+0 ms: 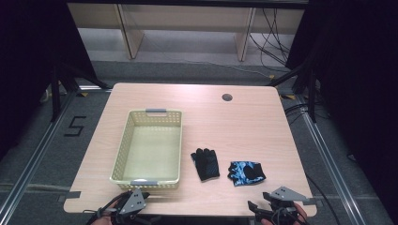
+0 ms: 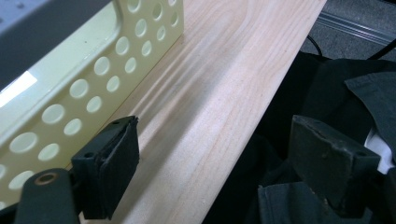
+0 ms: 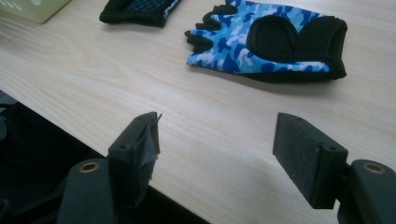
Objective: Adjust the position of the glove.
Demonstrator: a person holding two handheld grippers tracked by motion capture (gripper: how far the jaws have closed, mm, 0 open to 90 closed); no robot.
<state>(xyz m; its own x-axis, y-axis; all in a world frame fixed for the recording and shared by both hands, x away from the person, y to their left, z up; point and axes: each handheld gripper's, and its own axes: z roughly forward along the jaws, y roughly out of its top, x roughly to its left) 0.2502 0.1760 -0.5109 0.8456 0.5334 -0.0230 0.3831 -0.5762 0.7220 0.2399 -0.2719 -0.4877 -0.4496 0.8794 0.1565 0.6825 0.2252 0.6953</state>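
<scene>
Two gloves lie on the wooden table (image 1: 234, 126). The blue camouflage glove (image 1: 246, 172) (image 3: 271, 39) rests at the front right, palm patch up. A black glove (image 1: 205, 163) (image 3: 140, 10) lies just left of it. A pale yellow perforated basket (image 1: 148, 149) (image 2: 88, 84) stands at the left with nothing visible inside. My left gripper (image 1: 136, 200) (image 2: 215, 163) hovers open at the table's front edge, beside the basket's near wall. My right gripper (image 1: 270, 206) (image 3: 215, 154) hangs open over the front edge, a short way before the blue glove.
A round cable hole (image 1: 227, 97) sits near the table's far edge. Dark curtains flank both sides, and cables trail on the floor at the far right. Dark clothing (image 2: 336, 93) lies below the table edge in the left gripper view.
</scene>
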